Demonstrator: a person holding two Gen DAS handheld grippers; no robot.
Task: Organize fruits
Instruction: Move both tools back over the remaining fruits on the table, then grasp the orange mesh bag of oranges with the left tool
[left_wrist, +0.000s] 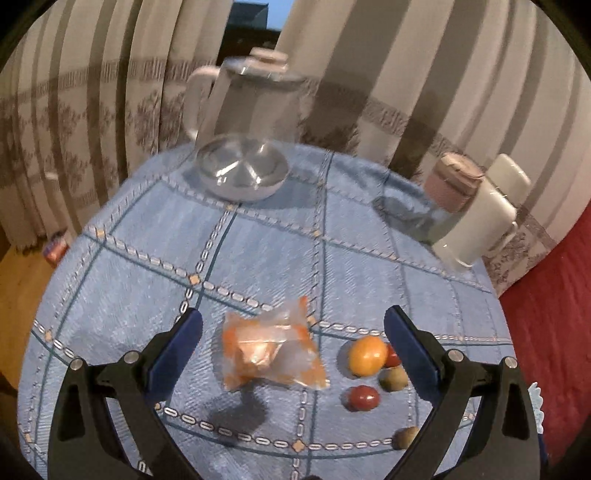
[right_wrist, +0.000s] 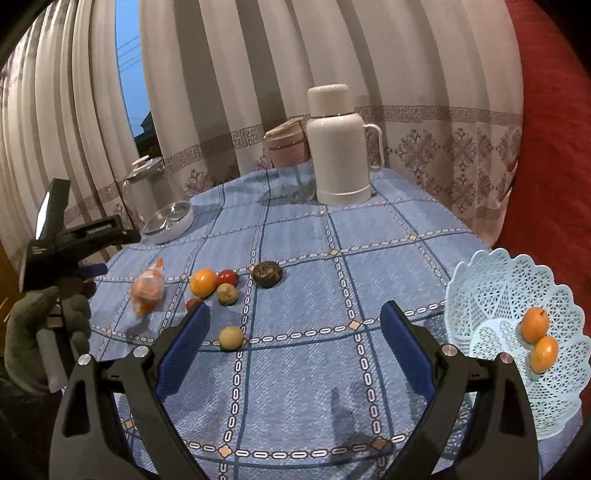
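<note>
Two oranges (right_wrist: 534, 325) lie touching in the pale blue lattice basket (right_wrist: 491, 280) at the table's right edge. On the blue checked tablecloth (right_wrist: 295, 240) one more loose orange (right_wrist: 202, 282) sits in a tight cluster with two red tomatoes (right_wrist: 227, 276) and a yellow-green fruit (right_wrist: 227, 294); a second yellow-green fruit (right_wrist: 231, 337) lies apart, nearer the right gripper (right_wrist: 293, 334), and a dark wrinkled fruit (right_wrist: 267, 273) sits just beyond the cluster. One crinkled clear plastic bag (left_wrist: 271, 350) holds orange pieces (how many cannot be told).

The left gripper (left_wrist: 293, 341) hovers over the bag, its blue ribbed pads spread wide to either side and holding nothing. A gloved hand (right_wrist: 44, 332) grips its handle, seen from the right wrist view. The right gripper likewise hangs above bare cloth, jaws wide apart and empty.

At the back stand one white thermos (right_wrist: 341, 147) with a loop handle, one pink lidded cup (right_wrist: 286, 146), and one glass kettle (right_wrist: 159, 199) on a round white base. Patterned striped curtains (right_wrist: 424, 110) hang behind.
</note>
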